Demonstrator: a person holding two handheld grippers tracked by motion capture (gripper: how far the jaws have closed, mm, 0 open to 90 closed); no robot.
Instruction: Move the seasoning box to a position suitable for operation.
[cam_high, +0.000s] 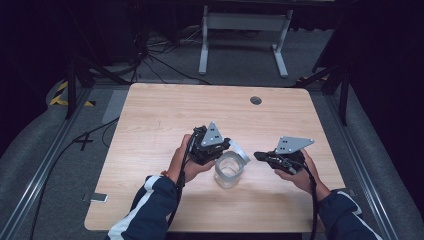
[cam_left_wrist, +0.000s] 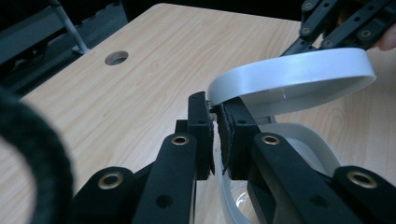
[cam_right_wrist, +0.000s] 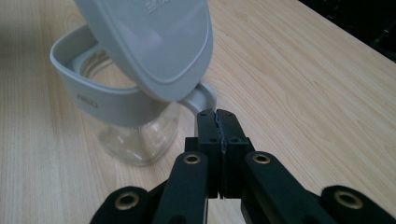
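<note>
A clear glass jar (cam_high: 228, 172) with a grey collar (cam_right_wrist: 102, 103) stands on the wooden table (cam_high: 165, 115) between my hands. Its grey hinged lid (cam_high: 240, 151) is tipped up and open. My left gripper (cam_high: 226, 146) is shut on the lid's rim (cam_left_wrist: 299, 70), and in the left gripper view the black pads (cam_left_wrist: 201, 126) pinch that edge. My right gripper (cam_high: 258, 155) sits just right of the jar, shut with nothing between its jaws. In the right gripper view its tips (cam_right_wrist: 218, 125) rest just short of a grey tab (cam_right_wrist: 201, 99) on the collar, under the raised lid (cam_right_wrist: 149, 42).
A round cable hole (cam_high: 256, 100) lies near the table's far edge. Cables and a grey desk frame (cam_high: 245, 30) are on the floor beyond. A small flat object (cam_high: 98, 198) lies at the near left corner. Bare wood surrounds the jar.
</note>
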